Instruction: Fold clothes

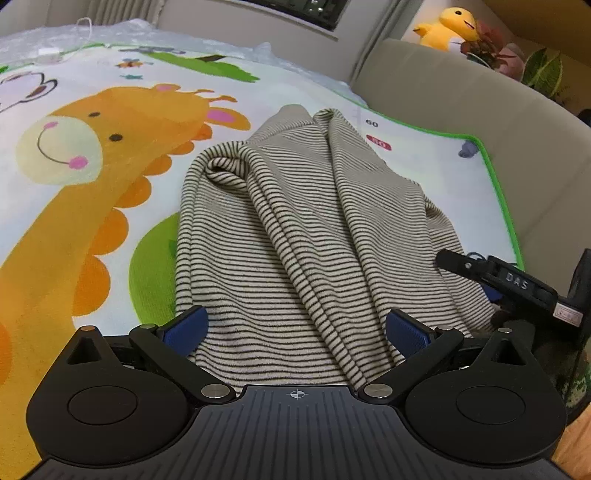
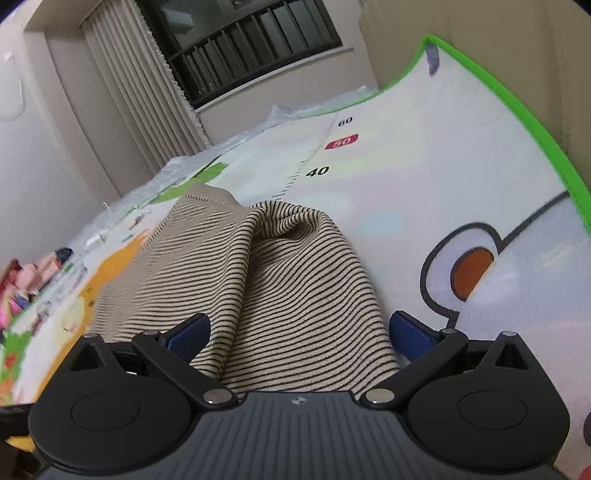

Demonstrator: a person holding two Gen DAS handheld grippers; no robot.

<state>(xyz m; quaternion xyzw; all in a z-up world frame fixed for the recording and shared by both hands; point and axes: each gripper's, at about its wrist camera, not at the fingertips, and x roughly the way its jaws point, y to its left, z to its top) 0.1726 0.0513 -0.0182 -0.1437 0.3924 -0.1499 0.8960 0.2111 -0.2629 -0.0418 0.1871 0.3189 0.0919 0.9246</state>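
Observation:
A beige garment with thin black stripes [image 1: 295,229] lies rumpled and partly folded on a cartoon play mat [image 1: 74,166]. My left gripper [image 1: 295,328] is open, its blue pads [image 1: 188,326] wide apart over the garment's near edge. The right gripper shows at the garment's right edge in the left wrist view [image 1: 480,269]. In the right wrist view the same garment [image 2: 280,280] rises in a ridge, and my right gripper [image 2: 299,332] is open with its pads [image 2: 408,334] on either side of the cloth's near end.
The mat has a green border [image 1: 498,192] and a height ruler print [image 2: 325,155]. A beige sofa back [image 1: 461,92] with a yellow plush toy [image 1: 450,27] stands at the right. Colourful items [image 2: 22,284] lie at the far left. A window [image 2: 251,48] and curtain are behind.

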